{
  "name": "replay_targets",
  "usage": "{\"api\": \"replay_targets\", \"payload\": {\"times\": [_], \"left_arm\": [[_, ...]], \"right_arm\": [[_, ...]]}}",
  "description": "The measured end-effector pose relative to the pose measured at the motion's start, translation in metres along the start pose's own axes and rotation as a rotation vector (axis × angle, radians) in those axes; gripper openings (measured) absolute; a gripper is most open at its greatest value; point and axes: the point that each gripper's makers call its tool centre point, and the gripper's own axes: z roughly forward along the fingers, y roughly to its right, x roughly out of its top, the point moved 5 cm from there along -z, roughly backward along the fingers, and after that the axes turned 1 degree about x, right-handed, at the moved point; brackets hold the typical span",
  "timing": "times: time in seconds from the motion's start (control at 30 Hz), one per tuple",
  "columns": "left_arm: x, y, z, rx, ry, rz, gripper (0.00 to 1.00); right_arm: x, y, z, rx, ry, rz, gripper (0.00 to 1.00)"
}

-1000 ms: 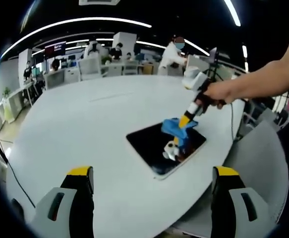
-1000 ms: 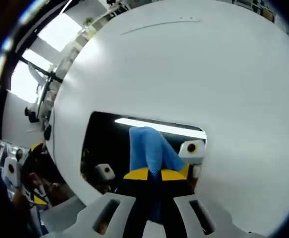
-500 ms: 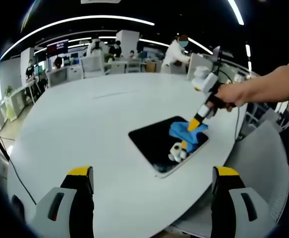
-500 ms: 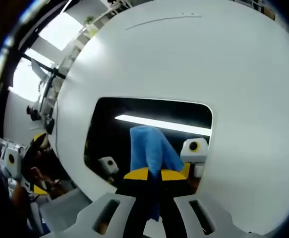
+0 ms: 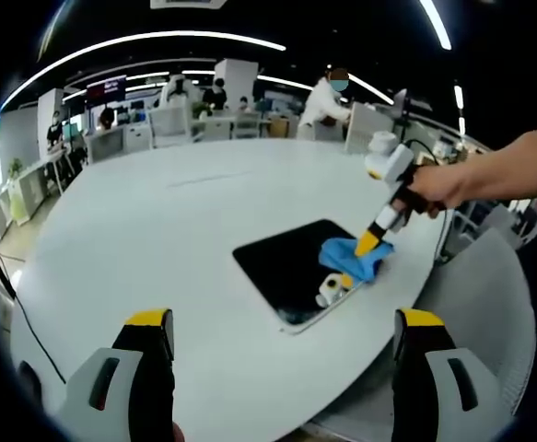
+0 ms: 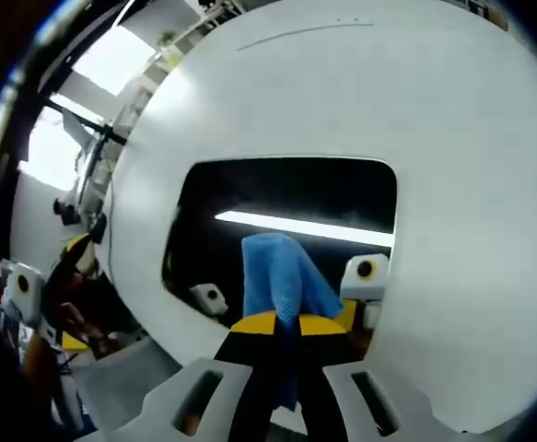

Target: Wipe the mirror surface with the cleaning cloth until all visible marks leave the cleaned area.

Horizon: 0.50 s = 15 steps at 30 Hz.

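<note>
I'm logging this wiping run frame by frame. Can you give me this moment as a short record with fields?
surface: round white table
mirror: dark rectangular mirror lying flat on the table, near its edge
cloth: blue cleaning cloth, pressed on the mirror near one edge
right hand-held gripper: shut on the cloth, held by a person's hand
left hand-held gripper: open, holding nothing, apart from the mirror
marks on mirror: cannot tell; reflections cover the glass

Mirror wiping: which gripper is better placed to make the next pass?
Right. The right gripper is shut on the blue cloth, which rests on the mirror near one edge. The left gripper hangs open and empty, back from the mirror over the white table.
</note>
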Motion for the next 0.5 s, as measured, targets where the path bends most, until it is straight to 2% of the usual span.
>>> {"api": "replay_targets", "payload": {"times": [0.33,0.5], "left_arm": [[0.002,0.007,0.000,-0.018,0.010,0.004,1.00],[0.000,0.011,0.000,-0.036,0.020,-0.021,1.00]], "right_arm": [[-0.009,-0.004,0.001,0.017,-0.002,0.006,0.01],[-0.015,-0.005,0.002,0.021,-0.005,0.000,0.01]]}}
